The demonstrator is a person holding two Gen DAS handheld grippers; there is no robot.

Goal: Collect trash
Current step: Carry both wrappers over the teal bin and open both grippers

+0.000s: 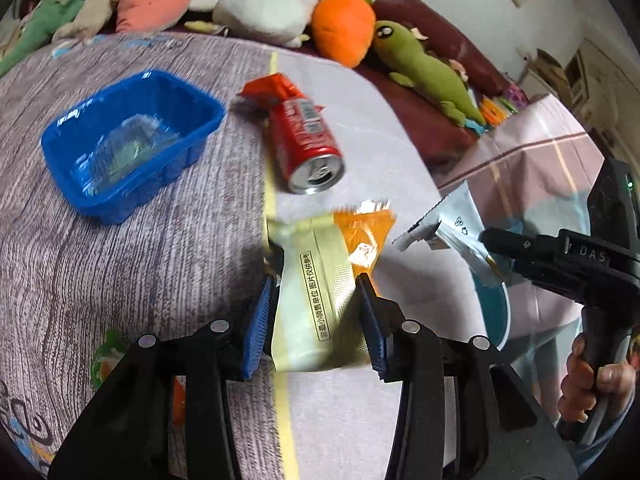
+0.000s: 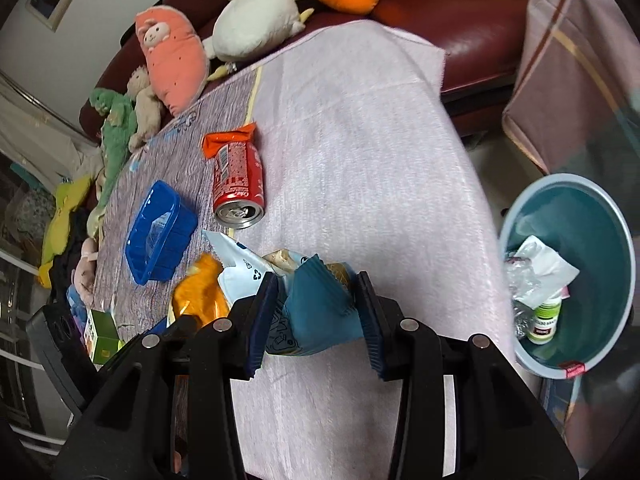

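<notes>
My left gripper (image 1: 316,284) is shut on a pale yellow and orange snack wrapper (image 1: 316,280), lifted above the table. My right gripper (image 2: 316,284) is shut on a teal and white snack bag (image 2: 320,304); in the left wrist view it (image 1: 490,246) shows at the right, clamping the bag's silver inside (image 1: 452,220). The yellow-orange wrapper (image 2: 200,288) appears left of the right gripper. A red soda can (image 1: 308,148) (image 2: 239,184) lies on its side on the table with an orange wrapper (image 1: 272,88) (image 2: 228,140) behind it. A blue plastic tray (image 1: 132,140) (image 2: 160,232) holds clear film.
A teal trash bin (image 2: 592,216) with paper, plastic and a small bottle inside stands on the floor right of the table. Plush toys (image 1: 260,12) line the dark red sofa (image 2: 460,28) behind. A green carton (image 2: 102,336) sits near the table's left edge. A hand (image 1: 592,380) grips the right handle.
</notes>
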